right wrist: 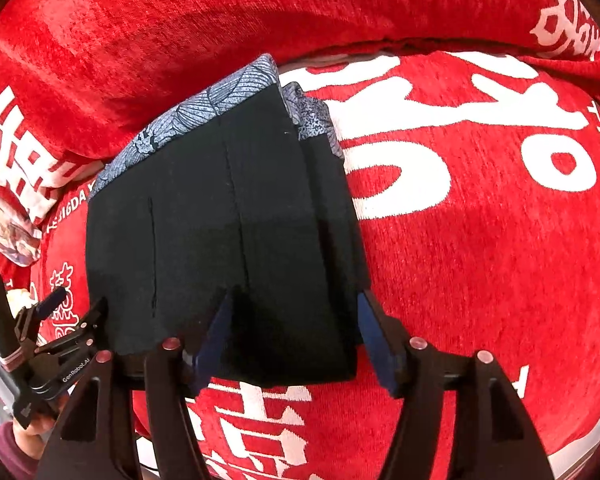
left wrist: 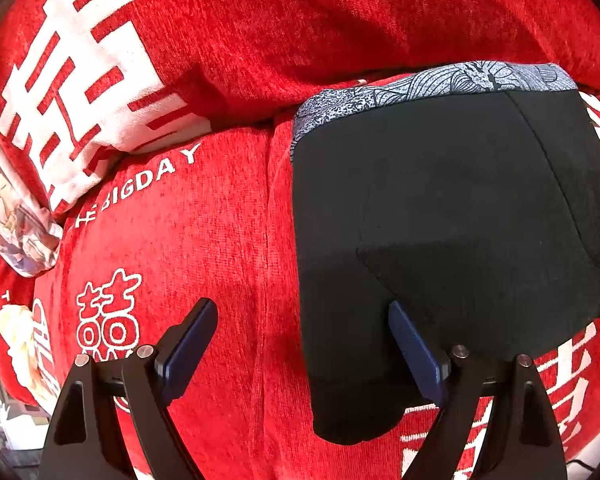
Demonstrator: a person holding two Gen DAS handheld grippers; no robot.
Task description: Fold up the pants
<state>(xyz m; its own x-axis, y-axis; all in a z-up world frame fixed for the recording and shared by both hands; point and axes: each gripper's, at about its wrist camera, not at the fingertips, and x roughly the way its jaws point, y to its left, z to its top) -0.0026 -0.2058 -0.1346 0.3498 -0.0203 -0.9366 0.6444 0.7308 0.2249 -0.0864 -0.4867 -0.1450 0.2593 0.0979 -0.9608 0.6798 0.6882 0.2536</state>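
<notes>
Across the middle of both frames lie my folded black pants (right wrist: 228, 232) on the red sofa cover (right wrist: 480, 240). My right tool (right wrist: 296, 332) straddles their near edge, jaws apart; my left tool (left wrist: 304, 340) gapes empty. Snagging that edge could undo the fold (underlayers stay hidden).

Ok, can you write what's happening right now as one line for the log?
pants: folded on red cover | left gripper: open, empty | right gripper: open, straddling pants edge
</notes>
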